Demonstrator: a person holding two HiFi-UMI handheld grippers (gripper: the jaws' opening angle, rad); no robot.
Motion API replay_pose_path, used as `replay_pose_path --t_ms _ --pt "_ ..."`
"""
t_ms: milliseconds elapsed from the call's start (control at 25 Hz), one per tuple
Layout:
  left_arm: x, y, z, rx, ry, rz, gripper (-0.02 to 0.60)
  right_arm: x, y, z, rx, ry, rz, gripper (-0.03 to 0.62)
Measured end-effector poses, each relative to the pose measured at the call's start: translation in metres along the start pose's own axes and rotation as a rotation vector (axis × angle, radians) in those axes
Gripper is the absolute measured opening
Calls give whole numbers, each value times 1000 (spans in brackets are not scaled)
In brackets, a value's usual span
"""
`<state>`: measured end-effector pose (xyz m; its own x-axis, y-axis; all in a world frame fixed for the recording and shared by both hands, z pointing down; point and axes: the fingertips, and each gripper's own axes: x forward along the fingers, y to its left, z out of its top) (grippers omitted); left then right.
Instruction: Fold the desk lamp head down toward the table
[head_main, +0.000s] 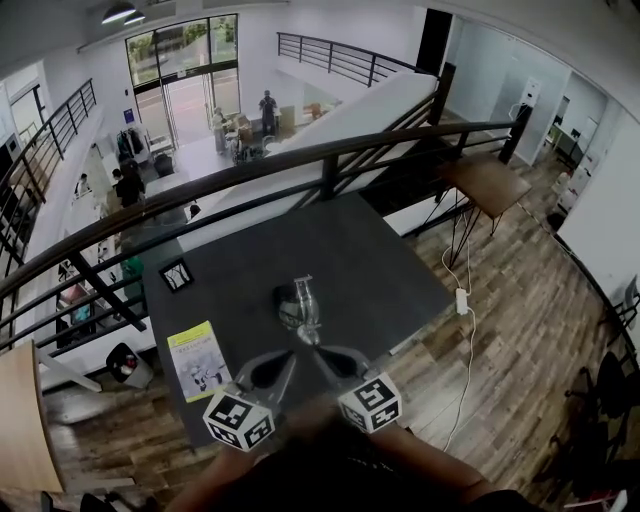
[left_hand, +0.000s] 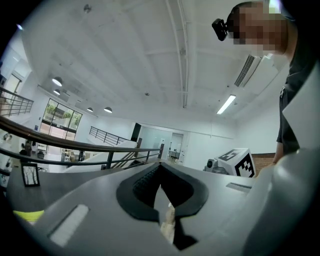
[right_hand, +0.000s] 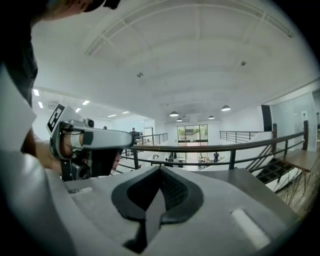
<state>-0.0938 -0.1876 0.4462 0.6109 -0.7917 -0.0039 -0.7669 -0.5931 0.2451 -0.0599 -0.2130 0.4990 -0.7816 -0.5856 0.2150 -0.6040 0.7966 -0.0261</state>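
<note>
As I look down, left tongs (left_hand: 160, 166): clenched on nothing.
Right tongs (right_hand: 160, 169): clenched on nothing.
Desk lamp (head_main: 300, 303): on the table (head_main: 350, 250), just beyond both.

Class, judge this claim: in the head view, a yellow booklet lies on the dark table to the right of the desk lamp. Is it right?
Not quite. The yellow booklet lies on the dark table to the left of the desk lamp, as the head view shows.
</note>
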Motion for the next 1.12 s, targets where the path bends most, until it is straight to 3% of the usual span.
replay_pose_path --t_ms 200,440,760,1120 --pt "-4 -30 3 9 -23 -4 2 -29 11 12 -21 -33 26 3" --pt "-3 -77 1 30 -64 47 2 -77 15 24 -63 -80 94 3" --pt "0 -161 -48 -9 -82 138 2 -171 24 -12 -83 -67 190 3" --pt "-24 -239 -65 18 -79 220 2 -250 38 -35 -20 -79 266 2"
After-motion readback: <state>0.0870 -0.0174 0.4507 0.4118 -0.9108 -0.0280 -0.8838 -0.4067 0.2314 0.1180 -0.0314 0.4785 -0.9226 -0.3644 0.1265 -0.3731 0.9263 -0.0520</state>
